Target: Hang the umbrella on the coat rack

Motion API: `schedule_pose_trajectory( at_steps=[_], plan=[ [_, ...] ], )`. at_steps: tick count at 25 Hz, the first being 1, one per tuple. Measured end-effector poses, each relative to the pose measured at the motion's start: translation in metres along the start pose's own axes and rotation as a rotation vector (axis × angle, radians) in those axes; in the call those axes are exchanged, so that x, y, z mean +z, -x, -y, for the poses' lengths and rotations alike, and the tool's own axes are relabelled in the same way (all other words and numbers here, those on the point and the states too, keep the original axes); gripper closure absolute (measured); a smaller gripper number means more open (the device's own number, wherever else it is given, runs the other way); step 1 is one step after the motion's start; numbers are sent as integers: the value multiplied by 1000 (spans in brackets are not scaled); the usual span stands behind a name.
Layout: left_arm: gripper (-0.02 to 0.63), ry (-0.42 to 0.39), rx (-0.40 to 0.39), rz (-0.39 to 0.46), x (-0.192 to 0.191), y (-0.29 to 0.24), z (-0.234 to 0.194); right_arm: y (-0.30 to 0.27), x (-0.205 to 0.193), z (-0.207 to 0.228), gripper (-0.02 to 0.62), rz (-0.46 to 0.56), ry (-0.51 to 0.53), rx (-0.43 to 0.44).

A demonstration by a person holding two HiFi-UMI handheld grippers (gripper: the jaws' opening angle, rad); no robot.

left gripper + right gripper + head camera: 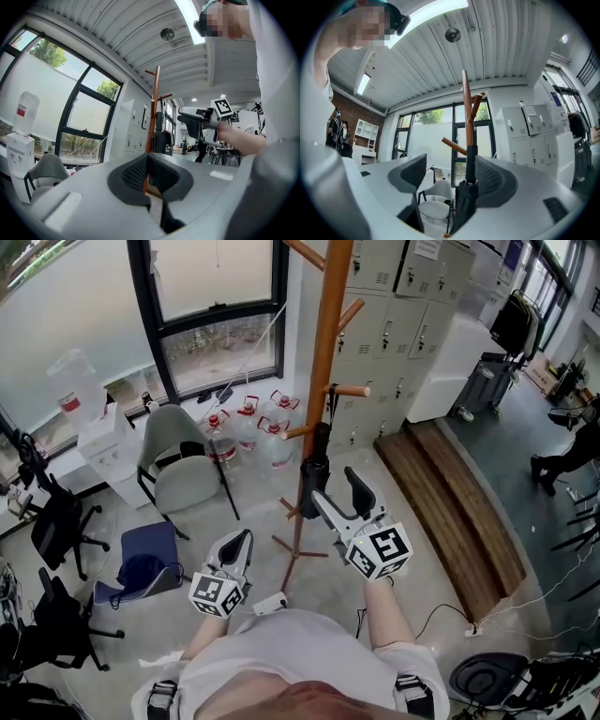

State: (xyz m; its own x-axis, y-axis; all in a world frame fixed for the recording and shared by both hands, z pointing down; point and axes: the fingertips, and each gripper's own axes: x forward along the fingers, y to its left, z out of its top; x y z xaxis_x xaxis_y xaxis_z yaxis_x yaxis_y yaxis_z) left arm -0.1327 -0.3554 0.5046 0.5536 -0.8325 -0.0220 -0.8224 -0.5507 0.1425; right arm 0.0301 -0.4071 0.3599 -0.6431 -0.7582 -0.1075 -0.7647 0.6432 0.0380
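A black folded umbrella (314,463) hangs upright against the wooden coat rack (330,324), just below its lower pegs. My right gripper (335,486) stands open close in front of the umbrella, and nothing is pressed between its pads. In the right gripper view the umbrella (465,199) and the rack pole (467,112) show past the gap of the right gripper (447,172), nearer the right pad. My left gripper (245,538) is lower and to the left, shut and empty. In the left gripper view, the left gripper (147,171) has its pads meeting, with the coat rack (153,110) beyond.
A grey chair (178,460) and several water bottles (255,426) stand left of the rack's base. A blue seat (145,559) is on the floor nearer me. Grey lockers (394,296) and a wooden platform (455,507) lie right. A water dispenser (21,140) stands by the window.
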Motion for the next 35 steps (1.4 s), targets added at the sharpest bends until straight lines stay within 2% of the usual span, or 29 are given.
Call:
schedule_pose_trajectory(
  at_steps=[8,14,15,19,28,32,35],
  plan=[
    [595,-13,-4,5,0,-1,4,23,-39,-18,296,21,-52,-24],
    [595,-23,-1,16,0,-1,5,36,-62,-33,482,3,55,-83],
    [595,-25,-1,17,-1,-1,5,39,-65,-35,516,1,53,-81],
    [595,-25,3,16,0,0,4,44,-76,-44,584,-11,2,-58],
    [595,-32,3,10,-2,-1,2,53,-116,-32,588,-95,-70,-91],
    [595,-38,-3,8,-3,-3,5,55,-130,-25,588,-107,-136,-104],
    [595,-39,-3,9,-4,-4,4,54,-134,-22,589,-108,-145,-112]
  ],
)
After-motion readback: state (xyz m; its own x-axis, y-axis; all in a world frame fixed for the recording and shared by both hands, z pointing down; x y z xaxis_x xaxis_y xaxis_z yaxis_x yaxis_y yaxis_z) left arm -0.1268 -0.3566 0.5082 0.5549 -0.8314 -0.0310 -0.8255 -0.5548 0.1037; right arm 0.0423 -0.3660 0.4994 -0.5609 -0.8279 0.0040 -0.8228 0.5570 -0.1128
